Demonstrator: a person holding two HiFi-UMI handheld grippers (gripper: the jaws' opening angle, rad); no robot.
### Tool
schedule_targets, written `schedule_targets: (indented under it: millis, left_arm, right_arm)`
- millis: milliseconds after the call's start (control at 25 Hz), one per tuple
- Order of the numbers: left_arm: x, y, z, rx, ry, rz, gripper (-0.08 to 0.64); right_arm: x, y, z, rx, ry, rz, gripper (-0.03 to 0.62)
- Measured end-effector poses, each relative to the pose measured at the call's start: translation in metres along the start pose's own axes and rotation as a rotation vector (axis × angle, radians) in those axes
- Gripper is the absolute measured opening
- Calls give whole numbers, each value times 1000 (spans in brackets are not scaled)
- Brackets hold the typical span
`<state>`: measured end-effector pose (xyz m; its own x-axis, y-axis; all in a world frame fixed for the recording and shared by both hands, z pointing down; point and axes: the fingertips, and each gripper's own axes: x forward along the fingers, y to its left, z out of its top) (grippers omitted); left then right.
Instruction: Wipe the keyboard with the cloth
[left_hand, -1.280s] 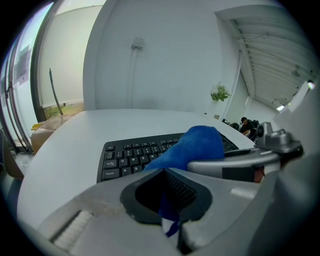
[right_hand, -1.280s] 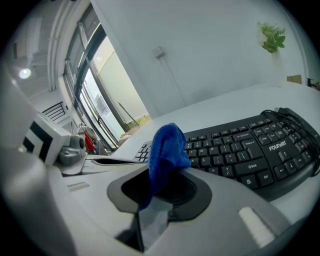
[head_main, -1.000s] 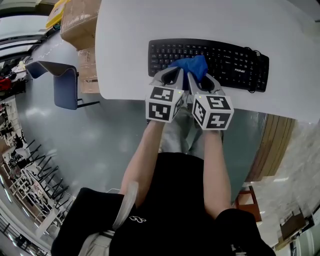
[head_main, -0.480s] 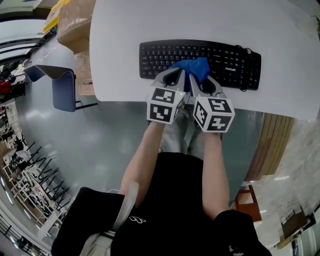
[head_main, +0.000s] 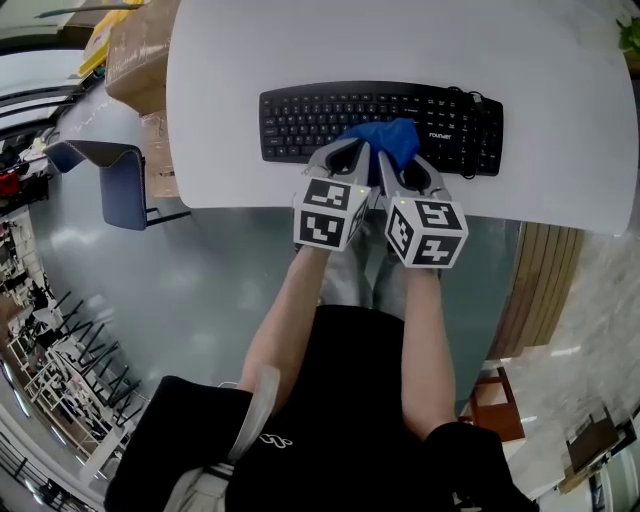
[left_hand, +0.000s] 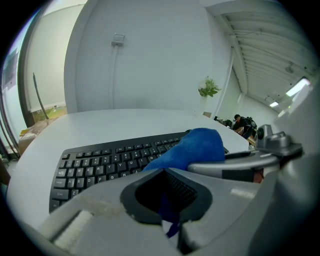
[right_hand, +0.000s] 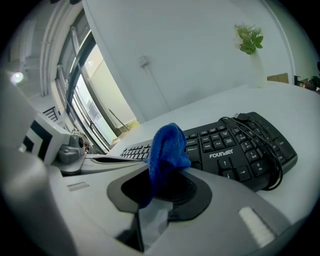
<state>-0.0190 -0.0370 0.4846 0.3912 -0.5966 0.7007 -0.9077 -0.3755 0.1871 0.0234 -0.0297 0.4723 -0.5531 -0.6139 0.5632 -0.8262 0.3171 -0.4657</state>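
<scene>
A black keyboard (head_main: 300, 122) lies on the white table (head_main: 250, 50), close to its near edge. A bunched blue cloth (head_main: 385, 134) rests on the middle keys. My left gripper (head_main: 352, 148) and right gripper (head_main: 400, 158) sit side by side at the keyboard's near edge, both shut on the cloth. In the left gripper view the cloth (left_hand: 192, 147) bulges above the keyboard (left_hand: 100, 162), and a strip of it runs down between the jaws of my left gripper (left_hand: 165, 172). In the right gripper view the cloth (right_hand: 167, 145) stands up out of my right gripper (right_hand: 162, 175) before the keyboard (right_hand: 235, 145).
The keyboard's cable (right_hand: 260, 135) lies coiled on its right end. A blue chair (head_main: 115, 180) and cardboard boxes (head_main: 140, 50) stand on the floor left of the table. A potted plant (left_hand: 209, 90) stands at the table's far side. The table's near edge (head_main: 300, 205) runs just under the grippers.
Both grippers have carried the cloth to the right along the keyboard, from its left-middle keys to about its centre. They stay shut on it.
</scene>
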Motion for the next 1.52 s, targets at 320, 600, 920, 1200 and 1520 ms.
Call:
schedule_targets:
  millis: [320,600,920,1200,1520]
  left_arm:
    - [11,-19,7,3,-6,-12,-4]
    - [20,-35,14,10,-11,-29,-5]
    - [31,-54,21,24,-15,-50,-5]
    - [43,-77,28,37,-17,-82,-4]
    - [53,-107,33,39,-2,-133,-3]
  right_arm:
    - [-11,-19,3,13,-8,-16,91]
    - [-20,-35,7,16,-11,-34,92]
    - [-32,-51,12,2,-16,-62,91]
    - [-46,-72,19,-8,-24,-100,91]
    - [-67,-93,29,14,-43,-127,91]
